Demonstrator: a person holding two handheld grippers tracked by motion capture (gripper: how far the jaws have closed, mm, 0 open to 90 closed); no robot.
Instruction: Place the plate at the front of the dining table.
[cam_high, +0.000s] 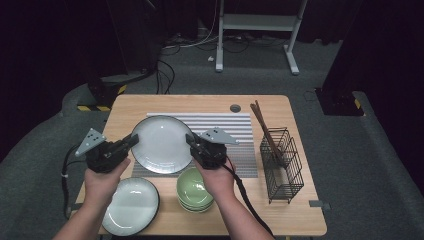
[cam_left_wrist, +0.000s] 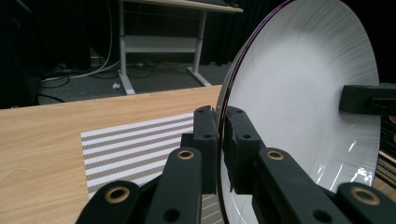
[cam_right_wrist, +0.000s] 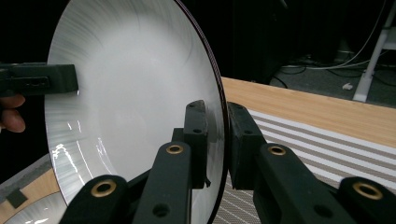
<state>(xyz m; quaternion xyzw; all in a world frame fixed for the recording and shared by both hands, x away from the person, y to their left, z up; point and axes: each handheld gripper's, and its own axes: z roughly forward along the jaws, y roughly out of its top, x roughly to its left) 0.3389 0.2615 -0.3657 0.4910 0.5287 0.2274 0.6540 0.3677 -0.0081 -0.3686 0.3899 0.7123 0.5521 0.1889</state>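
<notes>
Left gripper (cam_high: 131, 141): its fingers (cam_left_wrist: 206, 140) are closed on the left rim of the white plate (cam_high: 161, 144) — one finger is pressed on the back face, the other on the glazed front, with only the rim's thickness between them.
Right gripper (cam_high: 191, 141): its fingers (cam_right_wrist: 196, 135) are clamped on the opposite, right rim of the same plate; in the right gripper view the rim is seen pinched edge-on between the two pads.
Grip overall: the plate is carried by both grippers at once, one at each side, across its widest line.
Plate position: it is held above the striped mat (cam_high: 240, 131), over the middle of the desk (cam_high: 210, 102), between the two hands.
Plate facing: in the high view the glazed face is turned upward toward the camera and shows as a near-full circle; in both gripper views the disc is seen edge-on from its rim — the dark edge line runs up from between the fingers.
Long axis: the plate is round, so none is shown; the line from one grip to the other runs left to right across the desk.
Second plate (cam_high: 131, 206): it is lying flat at the near left of the desk, beside the left forearm.
Green bowls (cam_high: 192, 192): they are stacked at the near centre, partly covered by the right hand.
Wire rack (cam_high: 282, 165): it is standing at the right, with chopsticks (cam_high: 262, 125) leaning out of it.
</notes>
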